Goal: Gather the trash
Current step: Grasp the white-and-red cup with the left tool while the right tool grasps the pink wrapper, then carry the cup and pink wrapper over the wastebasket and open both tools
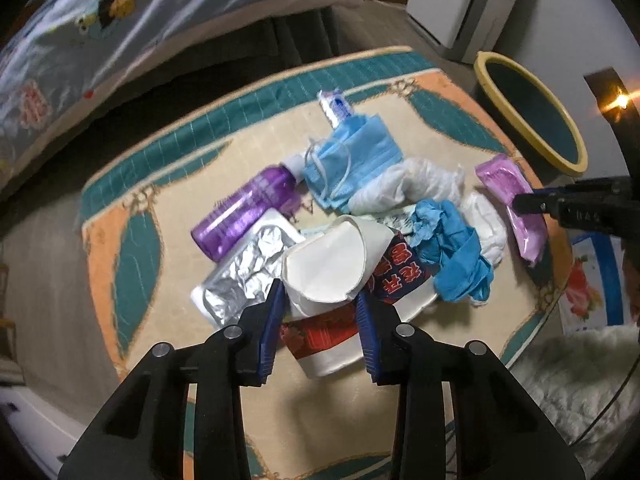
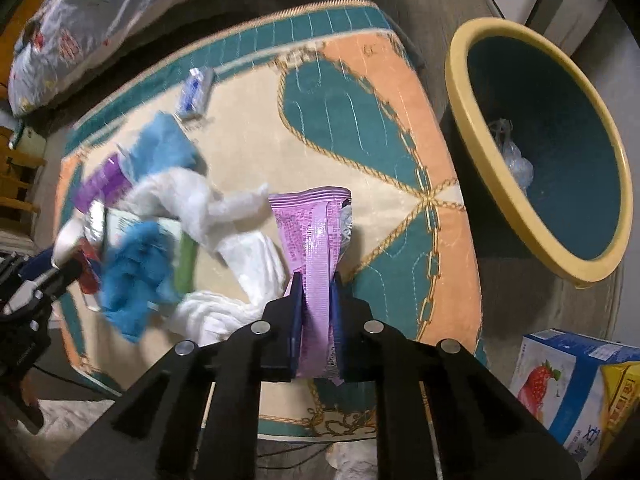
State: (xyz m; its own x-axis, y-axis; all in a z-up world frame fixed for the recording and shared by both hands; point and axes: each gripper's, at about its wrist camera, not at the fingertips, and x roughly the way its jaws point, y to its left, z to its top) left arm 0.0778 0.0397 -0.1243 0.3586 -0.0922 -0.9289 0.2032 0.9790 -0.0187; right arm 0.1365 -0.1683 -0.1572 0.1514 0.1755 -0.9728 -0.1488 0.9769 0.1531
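Note:
A pile of trash lies on a patterned rug (image 1: 132, 248). My left gripper (image 1: 320, 308) points down at the pile, its blue pads pressed on both sides of a crushed white paper cup (image 1: 324, 264) with red print. My right gripper (image 2: 316, 292) is shut on a purple snack wrapper (image 2: 308, 232), which stands up between the pads at the pile's right edge; the left wrist view shows that same wrapper (image 1: 508, 188). A round bin (image 2: 516, 208) with a yellow rim and a dark green inside stands just off the rug to the right, with a clear plastic bag in it.
Left in the pile are a purple bottle (image 1: 244, 212), a foil tray (image 1: 248, 276), a blue face mask (image 1: 352, 156), a blue glove (image 1: 452, 256), white tissues (image 1: 404, 188) and a small packet (image 1: 334, 106). A bed (image 1: 140, 12) lies behind; a strawberry carton (image 2: 568, 384) stands near the bin.

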